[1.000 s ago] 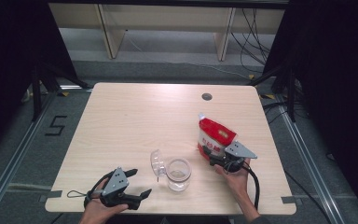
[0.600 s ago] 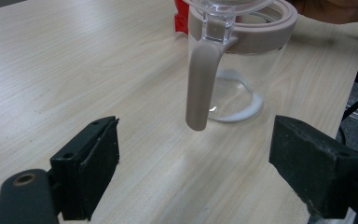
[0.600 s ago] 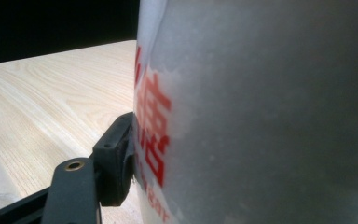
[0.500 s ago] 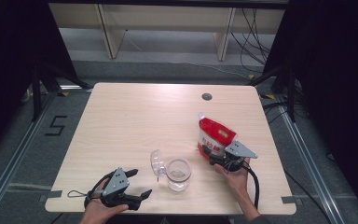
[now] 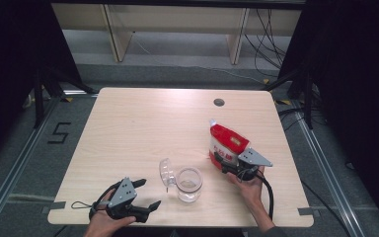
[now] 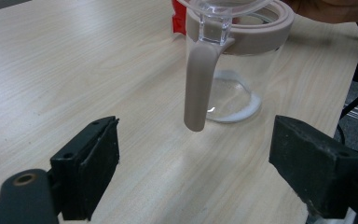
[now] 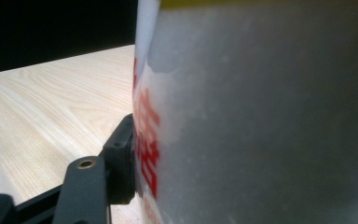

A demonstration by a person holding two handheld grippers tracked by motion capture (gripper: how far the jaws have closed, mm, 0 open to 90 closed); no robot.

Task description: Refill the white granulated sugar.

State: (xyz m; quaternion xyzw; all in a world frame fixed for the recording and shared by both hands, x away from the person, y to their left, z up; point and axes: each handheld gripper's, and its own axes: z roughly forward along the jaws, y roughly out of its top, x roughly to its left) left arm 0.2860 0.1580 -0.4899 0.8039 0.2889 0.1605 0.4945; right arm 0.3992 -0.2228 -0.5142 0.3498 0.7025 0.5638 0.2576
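Note:
A red and white pouch [image 5: 227, 143] stands upright on the table [image 5: 143, 133], right of centre. My right gripper [image 5: 220, 163] has the pouch's lower part between its jaws, which have just been closing. In the right gripper view one pad [image 7: 121, 158] presses against the pouch [image 7: 261, 116], and the other jaw is hidden behind it. A clear glass jar [image 5: 188, 183] with its hinged lid [image 5: 166, 171] swung open stands near the front edge. It holds a thin layer of white powder. My left gripper [image 5: 148, 192] lies open at the front left, aimed at the jar [image 6: 235, 88] with nothing between its pads [image 6: 93, 163].
A small dark round hole [image 5: 219, 102] marks the table's far side. Black cables [image 5: 266, 190] trail off the front edge behind the right gripper. Shelving and loose cables stand on the floor beyond the table.

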